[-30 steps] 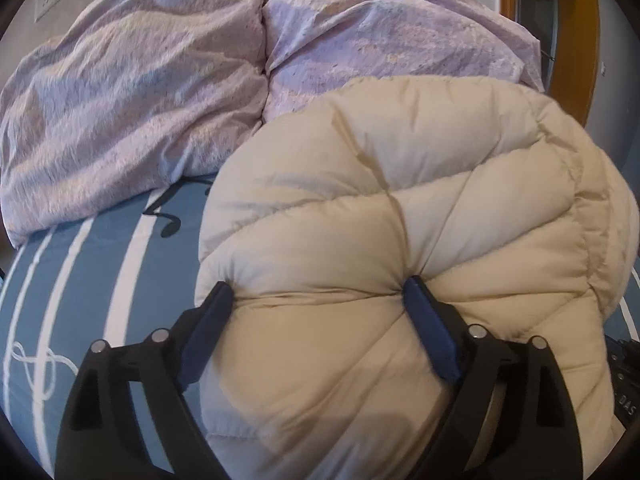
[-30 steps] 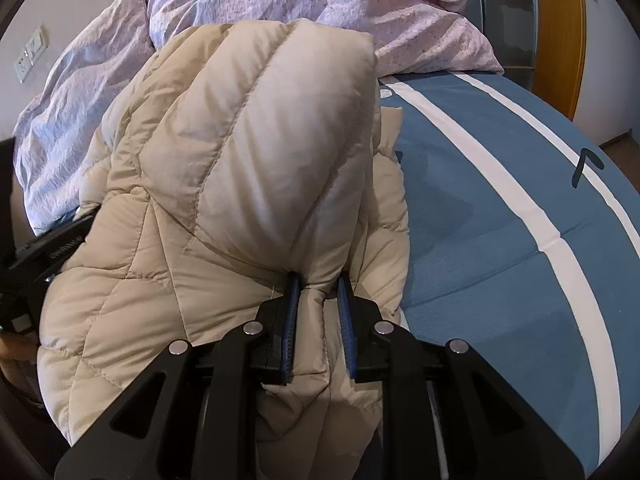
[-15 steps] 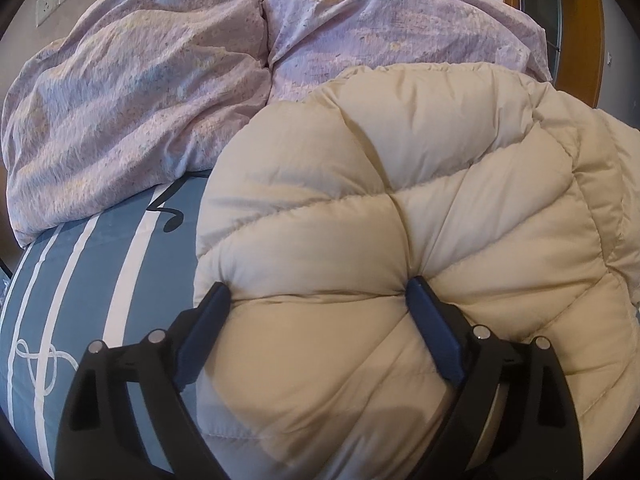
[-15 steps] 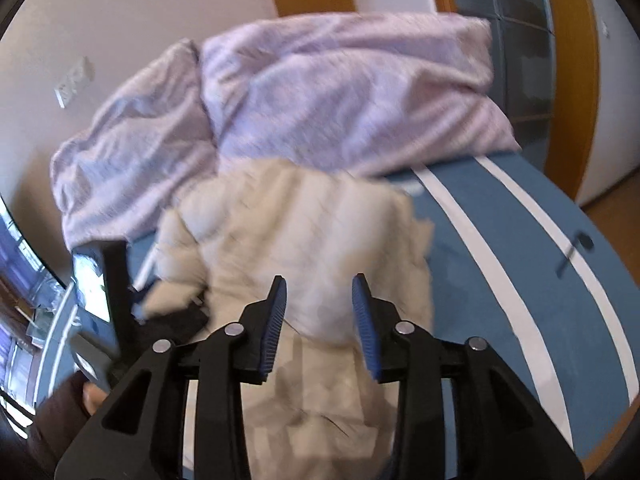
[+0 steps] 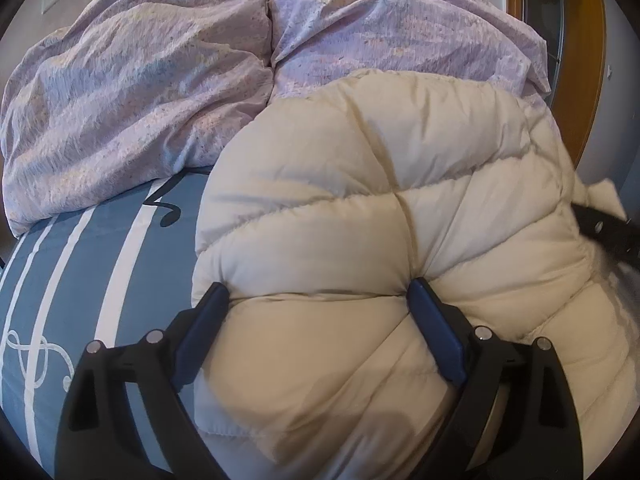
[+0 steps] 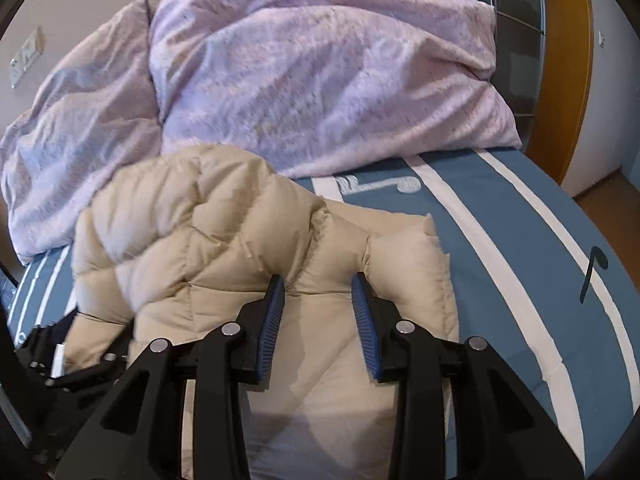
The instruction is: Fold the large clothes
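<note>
**Right side let go, left side pinning the fold**

Now my left gripper (image 5: pixel 318 294) has its jaws spread wide, pads pressed into the puffy cream down jacket (image 5: pixel 384 216), which lies bunched near the head of the bed (image 6: pixel 500 248), just below the lilac pillows (image 6: pixel 320 72). My right gripper (image 6: pixel 318 294) has just been opening its jaws; they stand partly apart above the jacket with only air between them. I'd guess the risk is spring-back: the loft may push the folded layer open, or the slick shell could slide out from under my left jaws.
</note>
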### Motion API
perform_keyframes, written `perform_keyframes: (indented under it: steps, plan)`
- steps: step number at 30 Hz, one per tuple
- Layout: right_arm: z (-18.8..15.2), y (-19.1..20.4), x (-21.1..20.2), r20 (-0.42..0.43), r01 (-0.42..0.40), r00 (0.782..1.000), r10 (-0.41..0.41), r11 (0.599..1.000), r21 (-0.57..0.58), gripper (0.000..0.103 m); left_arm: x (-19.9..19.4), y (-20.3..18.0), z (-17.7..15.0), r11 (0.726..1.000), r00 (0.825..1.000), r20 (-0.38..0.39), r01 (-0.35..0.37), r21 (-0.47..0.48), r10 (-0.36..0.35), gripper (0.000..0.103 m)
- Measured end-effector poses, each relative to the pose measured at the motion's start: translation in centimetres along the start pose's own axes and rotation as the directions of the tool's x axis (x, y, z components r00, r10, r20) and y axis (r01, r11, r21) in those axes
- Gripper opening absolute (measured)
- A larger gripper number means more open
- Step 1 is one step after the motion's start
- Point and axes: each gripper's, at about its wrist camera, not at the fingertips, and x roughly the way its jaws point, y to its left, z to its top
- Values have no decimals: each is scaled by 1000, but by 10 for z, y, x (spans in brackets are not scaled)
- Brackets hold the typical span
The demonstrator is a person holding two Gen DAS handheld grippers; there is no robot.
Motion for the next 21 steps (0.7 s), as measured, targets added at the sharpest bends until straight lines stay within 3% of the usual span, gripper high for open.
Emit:
perform_keyframes:
  steps: [21]
  plan:
    - [-10,-3,32,-5,34,999,-34,999,-5,39,5,5,1,998,1000,-15,24,-58,-25,100]
